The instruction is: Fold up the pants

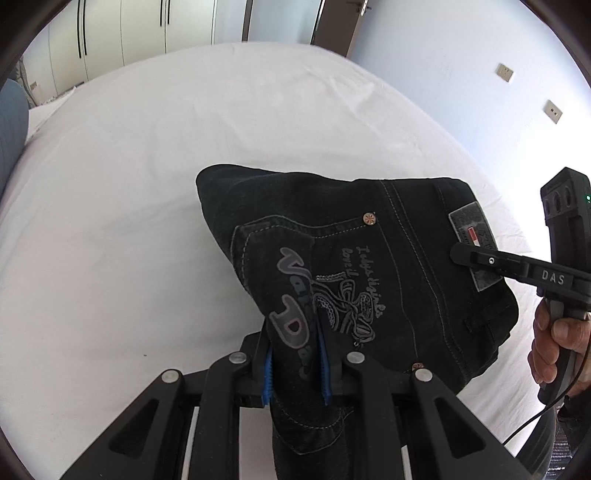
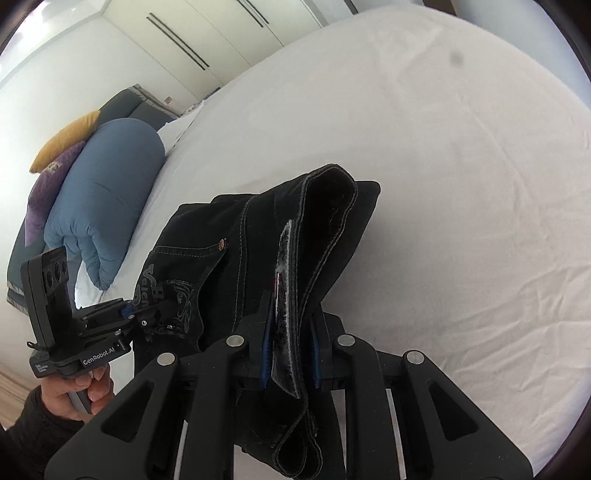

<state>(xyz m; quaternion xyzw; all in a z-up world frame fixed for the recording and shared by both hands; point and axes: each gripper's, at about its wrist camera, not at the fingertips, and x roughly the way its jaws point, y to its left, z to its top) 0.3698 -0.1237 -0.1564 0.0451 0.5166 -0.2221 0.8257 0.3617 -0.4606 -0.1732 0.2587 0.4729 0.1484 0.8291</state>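
Observation:
The pants [image 1: 369, 266] are black jeans with grey embroidery on a back pocket and a grey waistband patch. They are bunched into a thick bundle over the white bed [image 1: 147, 184]. My left gripper [image 1: 295, 365] is shut on the embroidered pocket edge. My right gripper [image 2: 290, 350] is shut on the waistband by the patch; it also shows in the left wrist view [image 1: 465, 254] at the right. In the right wrist view the pants [image 2: 229, 266] hang between both grippers, with the left gripper [image 2: 147, 317] at the lower left.
A rolled blue duvet [image 2: 107, 199] with purple and yellow pillows [image 2: 48, 173] lies at the bed's head. White wardrobes [image 1: 122, 33] stand beyond the bed. A wall with sockets [image 1: 504, 72] is on the right.

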